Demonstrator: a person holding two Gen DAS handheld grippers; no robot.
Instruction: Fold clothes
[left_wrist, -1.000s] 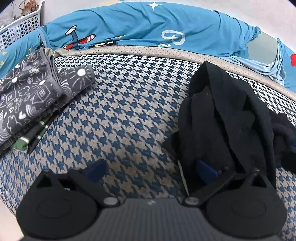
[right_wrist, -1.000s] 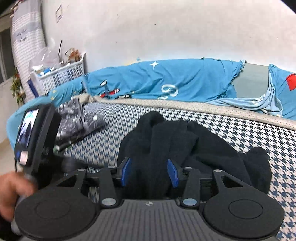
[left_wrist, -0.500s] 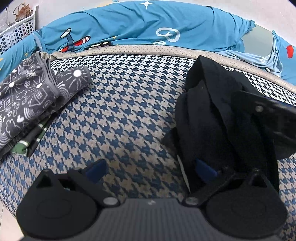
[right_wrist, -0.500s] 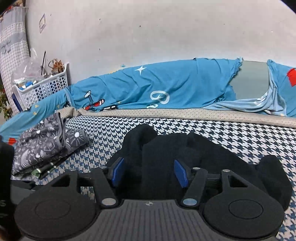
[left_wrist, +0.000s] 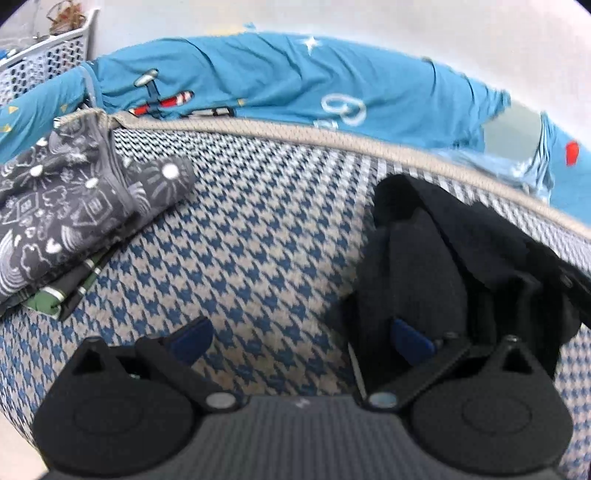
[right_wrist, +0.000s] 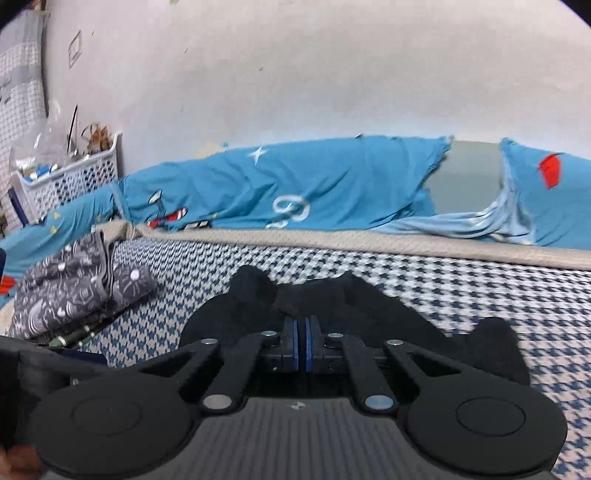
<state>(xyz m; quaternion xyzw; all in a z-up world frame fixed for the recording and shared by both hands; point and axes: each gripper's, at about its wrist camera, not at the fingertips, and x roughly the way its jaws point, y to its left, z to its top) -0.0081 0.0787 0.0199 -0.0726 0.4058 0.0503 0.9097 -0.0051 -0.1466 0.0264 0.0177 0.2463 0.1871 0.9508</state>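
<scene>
- Black garment (right_wrist: 369, 314) lies in a crumpled heap on the houndstooth blanket (left_wrist: 258, 240), toward the right of the bed and near the person; in the left wrist view the same dark heap (left_wrist: 424, 266) sits right of the open patch of blanket.
- It looks soft, limp and fairly thick, like a knit or fleece. I judge it light, not fragile, and likely to sag and bunch rather than hold any shape when lifted.
- Its dark folds hide where hem, sleeves or collar run; I cannot tell which edge is which.
- Right gripper (right_wrist: 302, 341) has its blue pads pressed together at the near edge of the heap. Black cloth rises directly beyond the tips, yet whether a pinch of it is caught between the pads I cannot tell.
- Left gripper (left_wrist: 301, 338) stands wide apart, holding nothing; its right finger (left_wrist: 412, 338) is against the near-left edge of the heap, its left finger over bare blanket.
- A good hold, to my eye, would be a single layer at an outer edge or corner, one gripper on each side, so the cloth can hang open and be spread flat.
- Grabbing deep in the mound risks pinching several layers together.
- A folded grey patterned garment (left_wrist: 62, 218) rests at the far left, well apart, with the blue bedding (right_wrist: 295, 192) along the far wall.
</scene>
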